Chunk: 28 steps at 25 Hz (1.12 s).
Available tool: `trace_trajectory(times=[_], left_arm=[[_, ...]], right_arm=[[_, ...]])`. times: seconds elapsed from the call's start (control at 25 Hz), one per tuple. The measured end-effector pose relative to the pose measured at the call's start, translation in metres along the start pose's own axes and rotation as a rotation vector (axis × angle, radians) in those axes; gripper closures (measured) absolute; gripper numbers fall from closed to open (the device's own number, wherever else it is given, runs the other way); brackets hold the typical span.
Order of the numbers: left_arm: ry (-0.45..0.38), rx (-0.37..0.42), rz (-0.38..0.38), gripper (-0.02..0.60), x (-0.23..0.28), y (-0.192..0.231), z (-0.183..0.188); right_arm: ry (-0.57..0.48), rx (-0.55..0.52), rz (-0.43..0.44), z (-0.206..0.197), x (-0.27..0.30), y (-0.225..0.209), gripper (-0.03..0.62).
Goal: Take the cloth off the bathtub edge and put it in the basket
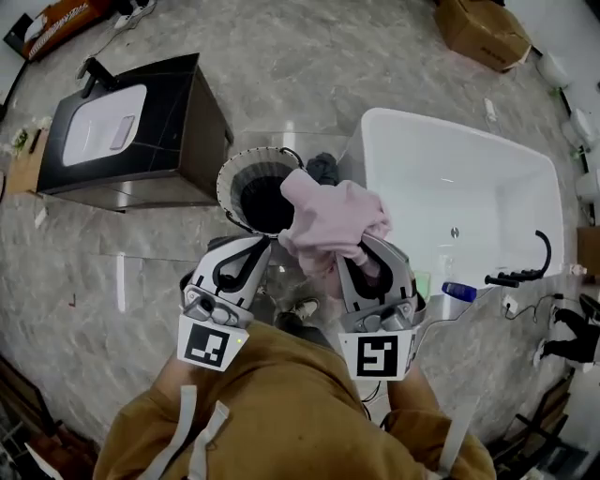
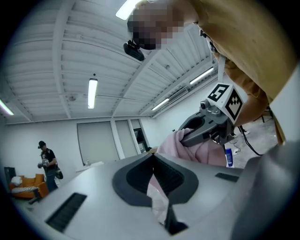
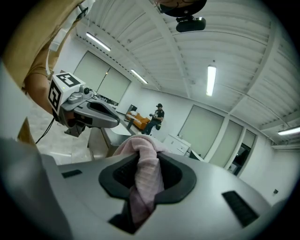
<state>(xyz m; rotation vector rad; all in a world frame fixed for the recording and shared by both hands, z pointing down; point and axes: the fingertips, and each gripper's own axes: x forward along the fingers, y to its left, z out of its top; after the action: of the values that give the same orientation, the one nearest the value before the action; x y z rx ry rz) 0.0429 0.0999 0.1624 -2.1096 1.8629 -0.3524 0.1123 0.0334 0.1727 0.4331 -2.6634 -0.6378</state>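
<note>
Left gripper (image 1: 255, 249) and right gripper (image 1: 367, 251) both pinch the bunched pink cloth (image 1: 333, 217), held at the basket (image 1: 228, 180) rim, basket opening nearer the left gripper.

We can read no word, brand or number anywhere. The left tool's marker cube (image 1: 207, 345) and the right tool's marker cube (image 1: 379, 357) bear only black-and-white square patterns, not letters. The orange package (image 1: 66, 19) at the floor's far left corner shows pale print, too small to read. The blue bottle (image 1: 459, 292) at the near corner of the bathtub (image 1: 525, 178) shows nothing legible.
</note>
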Motion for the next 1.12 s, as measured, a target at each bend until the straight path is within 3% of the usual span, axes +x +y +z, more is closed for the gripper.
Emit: trace_trajectory(times=[0.2, 0.4, 0.76, 1.12], left_arm=[[0.037, -0.019, 0.088, 0.575, -0.035, 0.045, -0.032], [0.039, -0.063, 0.139, 0.575, -0.061, 0.088, -0.058], [0.001, -0.091, 0.106, 0.575, -0.068, 0.136, -0.082], [0.012, -0.112, 0.115, 0.575, -0.05, 0.14, -0.091]], right_arm=[[-0.007, -0.026, 0.082, 0.03, 0.046, 0.033, 0.504], [0.003, -0.049, 0.11, 0.058, 0.085, 0.057, 0.503], [0.033, -0.056, 0.086, 0.092, 0.131, 0.073, 0.503], [0.03, -0.041, 0.078, 0.087, 0.138, 0.058, 0.503]])
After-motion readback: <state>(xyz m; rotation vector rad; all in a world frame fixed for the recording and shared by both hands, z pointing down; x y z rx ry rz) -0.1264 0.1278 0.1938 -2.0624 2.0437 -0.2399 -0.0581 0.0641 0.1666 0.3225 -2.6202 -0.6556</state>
